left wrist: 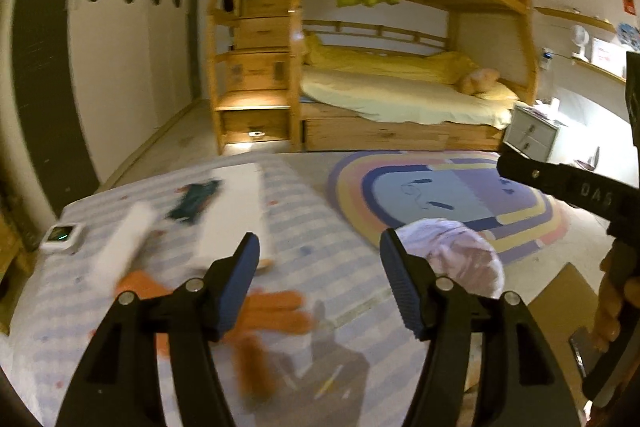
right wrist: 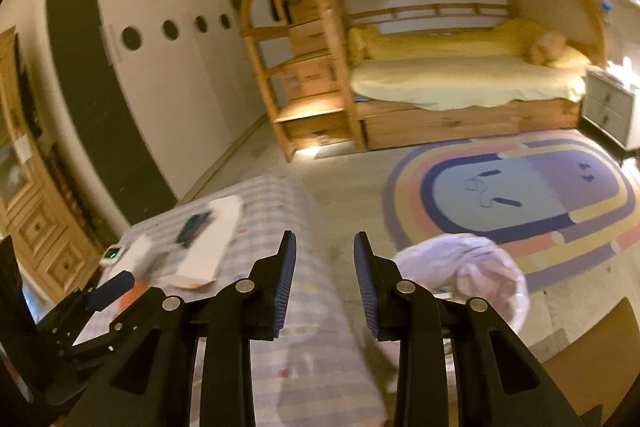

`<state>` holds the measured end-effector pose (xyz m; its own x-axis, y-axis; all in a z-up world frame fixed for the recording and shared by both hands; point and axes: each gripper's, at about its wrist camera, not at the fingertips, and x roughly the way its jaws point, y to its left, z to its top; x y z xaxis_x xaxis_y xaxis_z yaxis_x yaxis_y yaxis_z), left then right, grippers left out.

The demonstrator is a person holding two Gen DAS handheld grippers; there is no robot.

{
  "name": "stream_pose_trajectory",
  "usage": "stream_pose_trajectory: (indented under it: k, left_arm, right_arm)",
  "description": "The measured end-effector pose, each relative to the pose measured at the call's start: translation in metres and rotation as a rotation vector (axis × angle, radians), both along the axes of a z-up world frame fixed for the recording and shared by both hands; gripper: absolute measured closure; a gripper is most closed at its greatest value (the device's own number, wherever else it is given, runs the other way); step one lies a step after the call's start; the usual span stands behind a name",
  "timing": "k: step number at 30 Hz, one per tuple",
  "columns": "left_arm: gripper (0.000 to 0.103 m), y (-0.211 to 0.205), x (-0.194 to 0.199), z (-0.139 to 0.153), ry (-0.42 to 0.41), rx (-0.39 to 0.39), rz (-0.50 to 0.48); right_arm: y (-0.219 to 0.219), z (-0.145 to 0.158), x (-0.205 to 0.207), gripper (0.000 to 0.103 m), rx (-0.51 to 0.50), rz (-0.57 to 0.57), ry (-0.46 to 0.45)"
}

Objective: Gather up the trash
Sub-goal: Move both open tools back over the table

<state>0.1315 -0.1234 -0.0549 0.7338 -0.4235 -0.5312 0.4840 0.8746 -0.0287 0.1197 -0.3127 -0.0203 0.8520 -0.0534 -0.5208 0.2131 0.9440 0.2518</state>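
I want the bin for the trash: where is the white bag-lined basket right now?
The basket stands on the floor at the near edge of the rainbow rug, right of the striped bed in both wrist views.

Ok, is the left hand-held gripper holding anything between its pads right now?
No, the left hand-held gripper stands open over the striped bed cover, with nothing between its blue pads.
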Motion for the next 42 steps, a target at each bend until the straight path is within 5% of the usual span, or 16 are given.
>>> stream_pose_trajectory:
  k: [9,19,23,34,42]
  left_arm:
    - [0.042,0.098,0.019,0.001,0.008,-0.01,0.178]
    - [0.032,0.168,0.047,-0.008,0.051,-0.002,0.322]
    - [0.025,0.162,0.061,-0.016,0.096,0.005,0.284]
    - [0.025,0.116,0.098,-0.045,0.114,0.16,0.259]
    - [0.047,0.115,0.129,-0.058,0.162,0.212,0.279]
  right_arm:
    - [0.085,0.004,0.033,0.065,-0.044,0.172,0.019]
    - [0.128,-0.002,0.101,0.063,-0.079,0.252,0.045]
    - [0.135,-0.008,0.133,0.063,-0.09,0.271,0.051]
    - [0.131,-0.024,0.15,0.061,-0.088,0.269,0.09]
    - [0.12,-0.029,0.146,0.06,-0.07,0.246,0.104]
